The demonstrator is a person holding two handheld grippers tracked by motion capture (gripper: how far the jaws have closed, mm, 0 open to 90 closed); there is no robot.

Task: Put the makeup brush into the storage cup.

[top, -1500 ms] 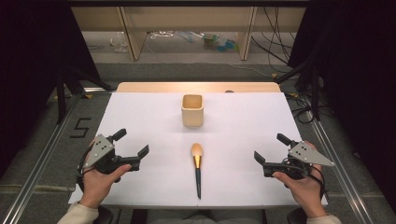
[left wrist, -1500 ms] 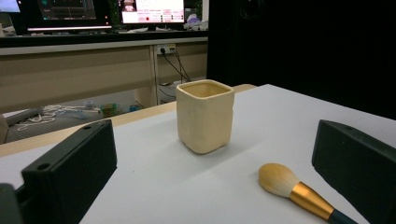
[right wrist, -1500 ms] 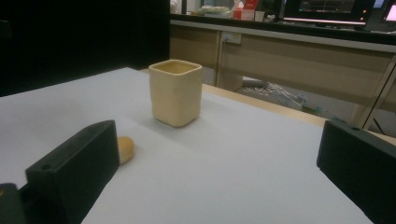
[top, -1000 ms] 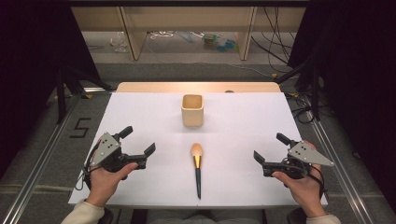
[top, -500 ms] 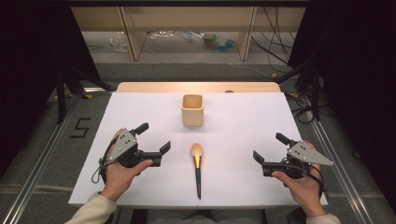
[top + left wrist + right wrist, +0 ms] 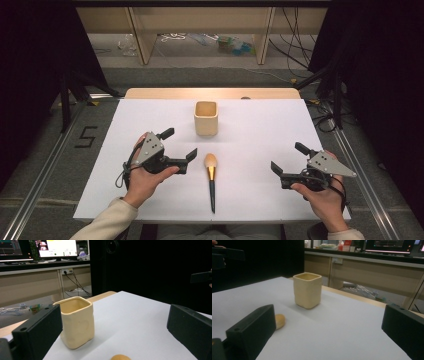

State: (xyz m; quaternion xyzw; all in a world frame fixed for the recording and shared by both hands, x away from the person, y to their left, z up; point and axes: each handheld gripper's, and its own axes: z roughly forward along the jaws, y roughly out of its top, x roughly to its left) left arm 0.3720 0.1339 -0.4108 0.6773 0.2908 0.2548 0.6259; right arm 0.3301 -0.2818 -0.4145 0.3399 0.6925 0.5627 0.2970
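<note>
While its jaws stand apart, the left gripper (image 6: 179, 145) hovers just beside the tan-headed, black-handled makeup brush (image 6: 211, 176); the right gripper (image 6: 289, 159) gapes too.

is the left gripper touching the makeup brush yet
Apart. The high view shows white table between the left gripper and the brush; its jaws stand open.

Even overhead light keeps the white table (image 6: 260, 125) bright, while the surroundings to left and right fall into near-black. The cup (image 6: 206, 118) throws only a soft, short shadow toward the near side. Both gripper views are dimmer, with the close black jaws blurred.
</note>
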